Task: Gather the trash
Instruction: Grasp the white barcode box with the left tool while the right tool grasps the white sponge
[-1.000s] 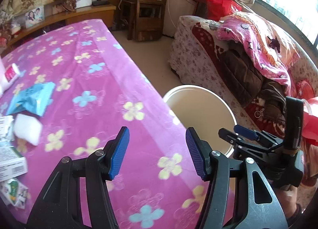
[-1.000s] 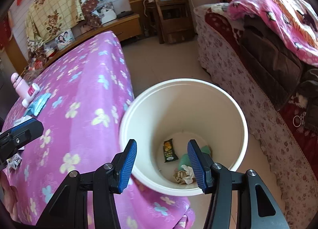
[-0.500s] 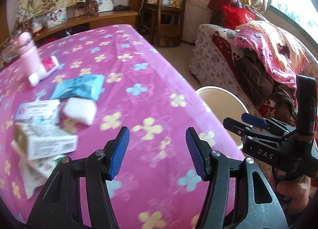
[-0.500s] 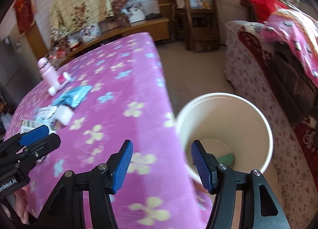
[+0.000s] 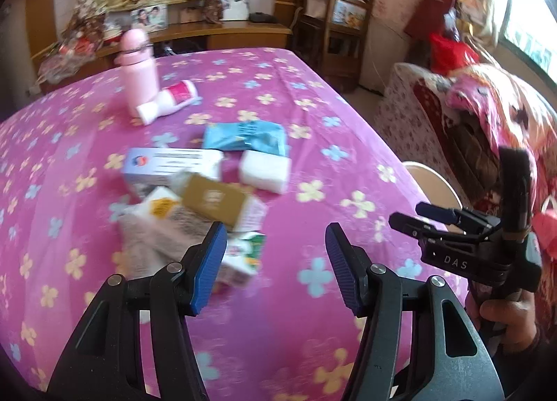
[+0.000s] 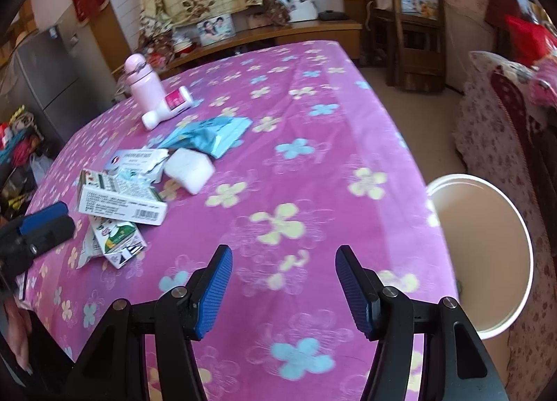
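Both tools are hanging over the table [image 6: 313, 143] with nothing between their pads: the left tool [image 5: 275, 261] is standing released, and the right tool [image 6: 283, 288] is likewise gaping and empty. The trash is lying in a loose heap of cartons and wrappers; from the left tool the green carton [image 5: 243, 254] is sitting just beside its left pad at about eleven o'clock, so the left hand is looking nearer. From the right tool the barcode box [image 6: 120, 202] is lying well off at ten o'clock, long axis running roughly nine to three. The bucket [image 6: 487, 254] is waiting at three o'clock
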Available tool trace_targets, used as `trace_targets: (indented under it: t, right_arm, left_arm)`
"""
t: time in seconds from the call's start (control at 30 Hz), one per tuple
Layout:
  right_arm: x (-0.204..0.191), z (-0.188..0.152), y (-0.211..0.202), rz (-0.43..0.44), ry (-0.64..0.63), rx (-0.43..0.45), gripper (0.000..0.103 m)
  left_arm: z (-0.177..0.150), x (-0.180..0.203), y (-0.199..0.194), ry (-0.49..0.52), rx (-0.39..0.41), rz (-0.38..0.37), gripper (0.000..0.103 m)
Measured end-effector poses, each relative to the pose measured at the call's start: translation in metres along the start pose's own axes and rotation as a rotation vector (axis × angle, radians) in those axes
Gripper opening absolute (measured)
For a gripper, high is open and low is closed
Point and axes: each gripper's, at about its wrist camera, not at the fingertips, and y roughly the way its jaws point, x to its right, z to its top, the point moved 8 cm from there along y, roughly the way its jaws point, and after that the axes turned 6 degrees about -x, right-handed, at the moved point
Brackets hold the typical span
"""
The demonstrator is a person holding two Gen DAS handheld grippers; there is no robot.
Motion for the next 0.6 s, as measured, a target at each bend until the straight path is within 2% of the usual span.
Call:
trace_targets:
  t: [0.13,0.3,0.4,0.47,0.53,0.6]
  right_arm:
    - [-0.008,0.0,0.007,0.011,-0.01,-0.011,0.059]
    - [-0.006,-0.001,0.011,0.02,0.005,-0.025,0.06]
    - [-0.004,-0.001,0.012,0.017,0.01,-0.031,0.06]
    - [-0.002,-0.001,0.012,0.016,0.013,-0.032,0.06]
    - [0.001,0.0,0.011,0.013,0.015,-0.029,0.06]
    - [0.004,0.0,0.011,0.006,0.019,-0.027,0.06]
  left_arm:
    - [0.013,-0.037,-0.016,-0.066,0.055,0.017,0.058]
    - [0.037,-0.083,-0.02,-0.211,0.103,0.027,0.058]
    - [0.041,-0.098,0.002,-0.244,0.045,0.061,0.058]
    - [0.036,-0.096,0.02,-0.269,-0.007,0.015,0.057]
    - [0.029,-0.082,0.025,-0.268,-0.017,-0.083,0.057]
    - [0.018,-0.06,0.027,-0.21,-0.042,-0.135,0.057]
